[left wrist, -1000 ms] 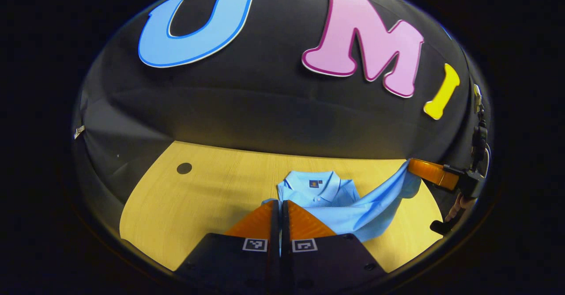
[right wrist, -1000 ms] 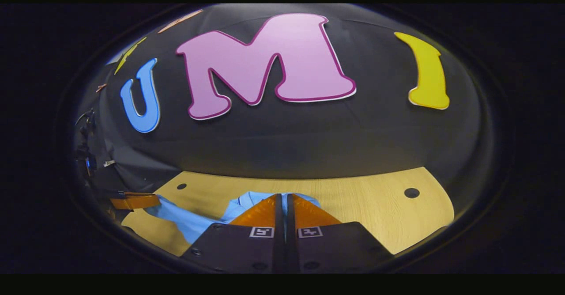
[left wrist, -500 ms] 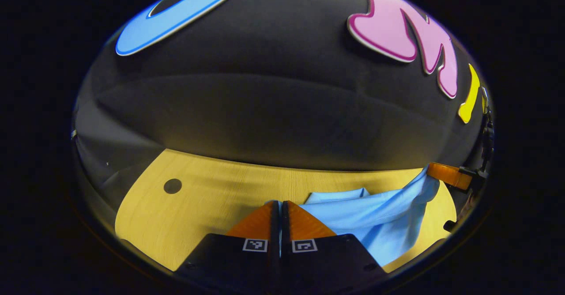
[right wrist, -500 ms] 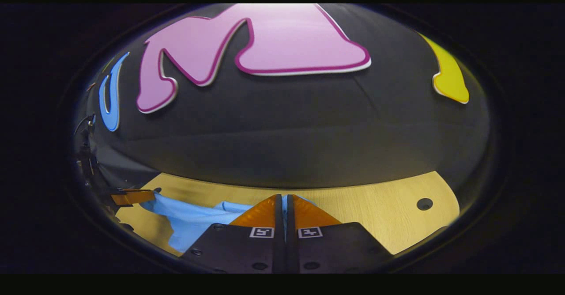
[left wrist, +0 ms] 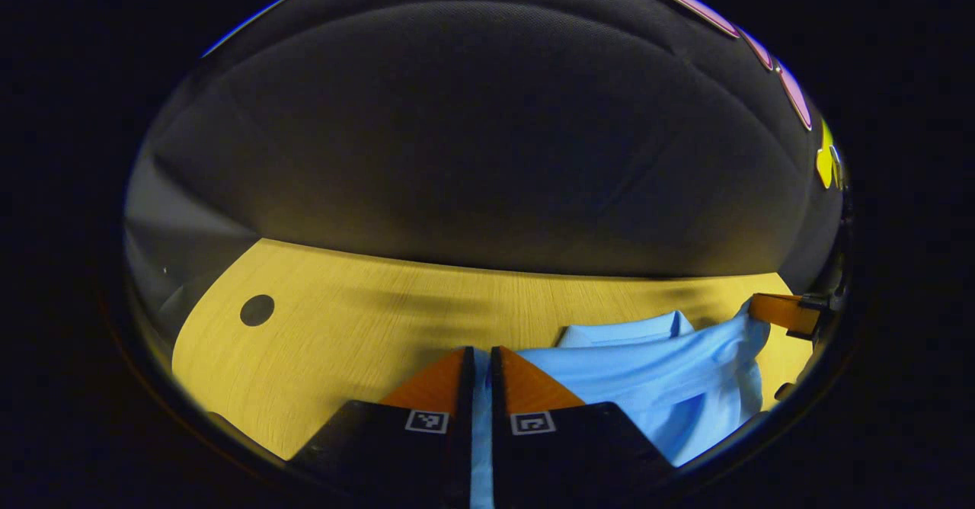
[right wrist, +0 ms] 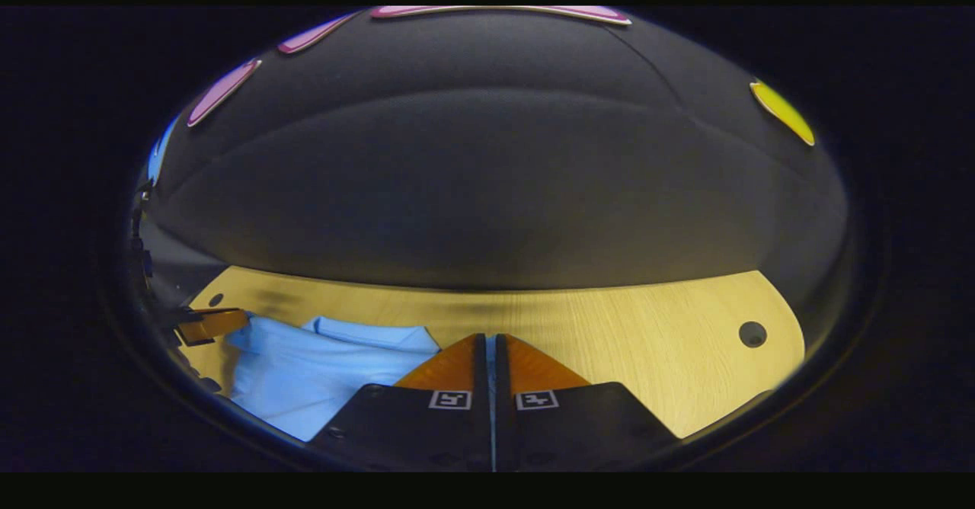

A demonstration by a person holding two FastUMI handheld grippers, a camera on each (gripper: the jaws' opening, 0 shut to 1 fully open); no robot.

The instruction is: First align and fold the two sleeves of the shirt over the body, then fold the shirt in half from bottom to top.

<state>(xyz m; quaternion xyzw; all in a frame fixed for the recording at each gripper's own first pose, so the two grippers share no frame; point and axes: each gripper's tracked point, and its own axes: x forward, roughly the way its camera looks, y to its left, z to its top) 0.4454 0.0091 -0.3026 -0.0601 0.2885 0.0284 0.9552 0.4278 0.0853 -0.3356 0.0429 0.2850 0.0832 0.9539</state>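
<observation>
Left gripper view: left gripper [left wrist: 478,360] has its fingers pinched together on a strip of blue cloth that runs down between them, so it grips the shirt [left wrist: 655,391] by a hem corner. Shirt lies on the desk [left wrist: 343,334] toward its right side, hem edge held up off the wood, collar end [left wrist: 624,334] toward the back edge. Right gripper [left wrist: 781,311] shows at the far right, its fingers at the other hem corner. Judged reason: both corners are held level so the bottom goes up over the top in one even fold. A round hole [left wrist: 257,309] sits near the desk's left edge.

Right gripper view: right gripper [right wrist: 491,349] has fingers pressed close, with a thin sliver of blue between them, so it too grips the shirt [right wrist: 305,376], which spreads left of it on the desk [right wrist: 647,349]. Left gripper [right wrist: 209,324] is at the desk's left edge, touching the cloth. A hole [right wrist: 752,333] sits near the right edge.

No brand, label or readable writing on the shirt.
</observation>
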